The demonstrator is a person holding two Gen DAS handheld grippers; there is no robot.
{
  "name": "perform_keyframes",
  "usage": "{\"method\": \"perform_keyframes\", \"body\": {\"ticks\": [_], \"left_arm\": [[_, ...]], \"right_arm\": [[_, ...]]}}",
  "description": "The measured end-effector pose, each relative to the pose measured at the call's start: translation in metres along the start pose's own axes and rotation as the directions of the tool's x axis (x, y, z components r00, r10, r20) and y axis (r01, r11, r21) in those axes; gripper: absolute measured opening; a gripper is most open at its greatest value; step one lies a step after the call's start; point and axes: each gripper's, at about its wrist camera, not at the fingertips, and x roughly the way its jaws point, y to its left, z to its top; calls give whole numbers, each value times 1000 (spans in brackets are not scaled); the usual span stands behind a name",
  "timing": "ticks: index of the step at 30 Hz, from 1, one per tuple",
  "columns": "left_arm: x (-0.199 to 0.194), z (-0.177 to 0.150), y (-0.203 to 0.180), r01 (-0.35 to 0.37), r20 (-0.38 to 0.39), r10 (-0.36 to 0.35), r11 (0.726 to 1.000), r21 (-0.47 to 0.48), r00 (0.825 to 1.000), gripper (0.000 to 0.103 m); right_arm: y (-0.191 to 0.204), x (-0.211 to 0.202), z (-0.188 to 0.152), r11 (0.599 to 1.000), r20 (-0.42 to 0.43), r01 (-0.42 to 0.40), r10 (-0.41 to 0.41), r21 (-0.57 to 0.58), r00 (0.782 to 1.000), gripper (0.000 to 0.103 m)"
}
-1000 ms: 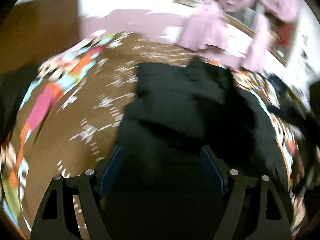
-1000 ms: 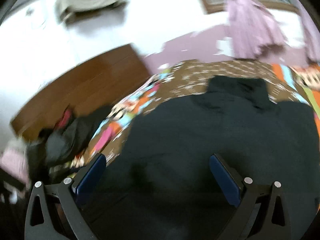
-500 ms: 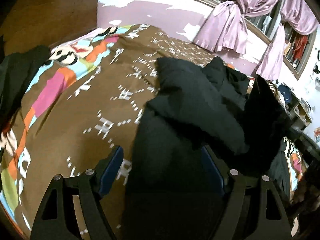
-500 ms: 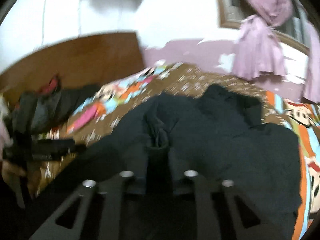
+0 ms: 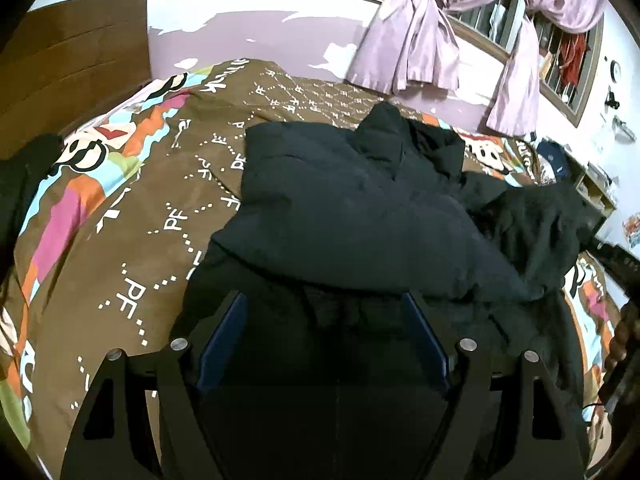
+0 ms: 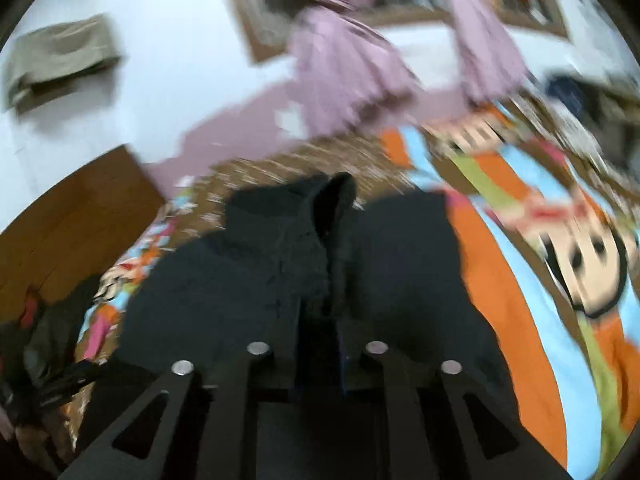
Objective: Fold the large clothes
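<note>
A large black coat [image 5: 352,208] lies bunched on a bed with a brown lettered blanket [image 5: 160,200]. In the left wrist view my left gripper [image 5: 324,320] hangs over the coat's near hem. It is open wide, its blue pads [image 5: 222,340] are bare, and black cloth lies loose between them. In the blurred right wrist view my right gripper [image 6: 320,320] has its jaws close together, just starting to open. A raised ridge of the coat [image 6: 248,280] is pinched between them. The cartoon bedspread [image 6: 520,280] lies to its right.
A wooden headboard [image 5: 72,60] stands at the far left, with a heap of dark clothes [image 5: 20,184] below it. Purple tied curtains [image 5: 412,52] hang over a barred window behind the bed. Shelves with clutter [image 5: 596,188] stand at the right.
My right gripper went from wide open over the coat to closed on a fold, then swung right and rolled. The coat's right side has been pulled up. The left gripper has shifted only a little.
</note>
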Motion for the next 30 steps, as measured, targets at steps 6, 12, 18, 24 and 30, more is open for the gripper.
{"method": "perform_keyframes", "body": {"ticks": [6, 12, 18, 24, 30], "left_arm": [[11, 16, -13, -5, 19, 4, 998, 70, 1000, 74], [43, 52, -38, 31, 52, -41, 981, 190, 998, 74], [94, 51, -53, 167, -127, -136, 945, 280, 983, 74], [121, 20, -61, 144, -182, -82, 920, 363, 980, 74], [137, 16, -63, 127, -215, -44, 913, 388, 976, 74]], "right_arm": [[-2, -3, 7, 987, 44, 132, -129, -91, 991, 48], [33, 53, 7, 945, -98, 15, -50, -328, 994, 48], [29, 94, -13, 929, -237, -10, -84, -369, 968, 48], [26, 100, -36, 890, -218, -22, -88, -456, 972, 50], [27, 106, -48, 877, -178, -12, -84, -480, 980, 50]]}}
